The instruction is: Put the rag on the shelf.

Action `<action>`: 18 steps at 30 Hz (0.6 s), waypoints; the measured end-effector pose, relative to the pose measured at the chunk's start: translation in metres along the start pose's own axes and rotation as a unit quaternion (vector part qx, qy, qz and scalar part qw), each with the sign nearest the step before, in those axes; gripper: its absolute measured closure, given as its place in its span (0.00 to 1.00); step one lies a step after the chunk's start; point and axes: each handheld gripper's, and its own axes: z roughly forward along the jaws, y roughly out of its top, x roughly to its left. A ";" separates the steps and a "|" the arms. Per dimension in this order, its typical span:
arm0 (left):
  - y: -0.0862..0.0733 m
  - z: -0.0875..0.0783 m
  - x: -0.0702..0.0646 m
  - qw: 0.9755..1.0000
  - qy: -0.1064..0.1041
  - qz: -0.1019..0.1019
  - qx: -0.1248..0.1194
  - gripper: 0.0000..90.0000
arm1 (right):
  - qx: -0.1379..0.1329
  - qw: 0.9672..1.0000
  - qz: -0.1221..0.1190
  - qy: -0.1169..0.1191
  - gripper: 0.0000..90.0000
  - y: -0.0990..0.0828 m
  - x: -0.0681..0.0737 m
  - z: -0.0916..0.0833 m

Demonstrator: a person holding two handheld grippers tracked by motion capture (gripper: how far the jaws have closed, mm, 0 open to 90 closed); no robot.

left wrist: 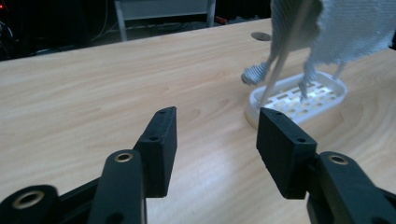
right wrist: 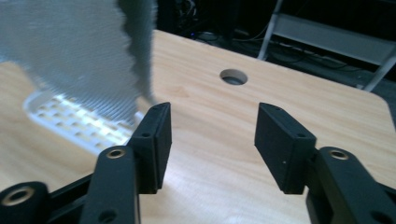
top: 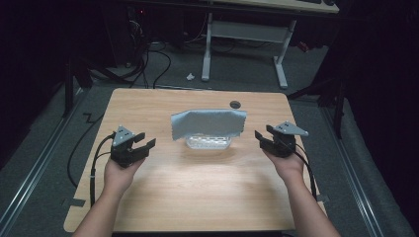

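Grey woven cloth [top: 208, 123], rectangular with frayed edges, hangs spread above the middle of the light wooden table [top: 197, 197], draped over thin upright rods that rise from a white slotted plastic tray [top: 208, 143] standing on the table top directly beneath it.

Left side: the left claw [top: 142, 141], black with a grey three-cornered plate on top, is held in the person's left hand [top: 118, 173] over the table, well apart from the tray. Its jaws stand wide apart with nothing between them. A black cable trails from it along the forearm toward the near edge. In the left gripper view the left claw [left wrist: 215, 135] points toward the tray [left wrist: 299, 95]; the cloth [left wrist: 336, 32] hangs over the tray's far part, one rolled lower corner drooping at the tray's left end.

Centre: the cloth's lower edge reaches close to the tray. A round dark hole [top: 235, 104] in the table lies just beyond the cloth, toward the far edge.

Right side: the right claw [top: 262, 138], of the same build, is held in the person's right hand [top: 286, 165] level with the left one, well clear of the tray. Its jaws are likewise wide apart and hold nothing. In the right gripper view the right claw [right wrist: 212, 133] faces the table hole [right wrist: 233, 76], with the cloth [right wrist: 74, 51] and tray [right wrist: 79, 121] blurred at left.
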 end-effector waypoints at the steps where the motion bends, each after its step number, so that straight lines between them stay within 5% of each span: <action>1: -0.003 -0.004 -0.002 1.000 0.000 0.002 0.003 0.52 | -0.010 1.000 -0.002 0.004 0.51 -0.002 0.002 -0.005; 6: -0.027 -0.021 -0.018 1.000 -0.011 -0.004 0.021 0.50 | -0.004 1.000 -0.021 0.022 0.47 -0.016 0.019 -0.024; 10: -0.051 -0.027 -0.045 0.998 -0.038 -0.018 0.042 0.49 | 0.003 0.999 -0.026 0.036 0.46 -0.034 0.043 -0.040; 13: -0.071 -0.025 -0.073 0.992 -0.091 -0.019 0.090 0.50 | 0.010 0.998 -0.034 0.049 0.46 -0.054 0.066 -0.050; 16: -0.084 -0.023 -0.103 0.983 -0.116 0.025 0.144 0.50 | 0.005 0.998 -0.044 0.043 0.49 -0.085 0.087 -0.061; 17: -0.086 -0.025 -0.110 0.983 -0.110 0.047 0.140 0.50 | 0.010 0.998 -0.037 0.045 0.54 -0.100 0.091 -0.064; 18: -0.085 -0.025 -0.116 0.983 -0.102 0.067 0.138 0.50 | 0.040 0.997 -0.031 0.063 0.48 -0.106 0.095 -0.064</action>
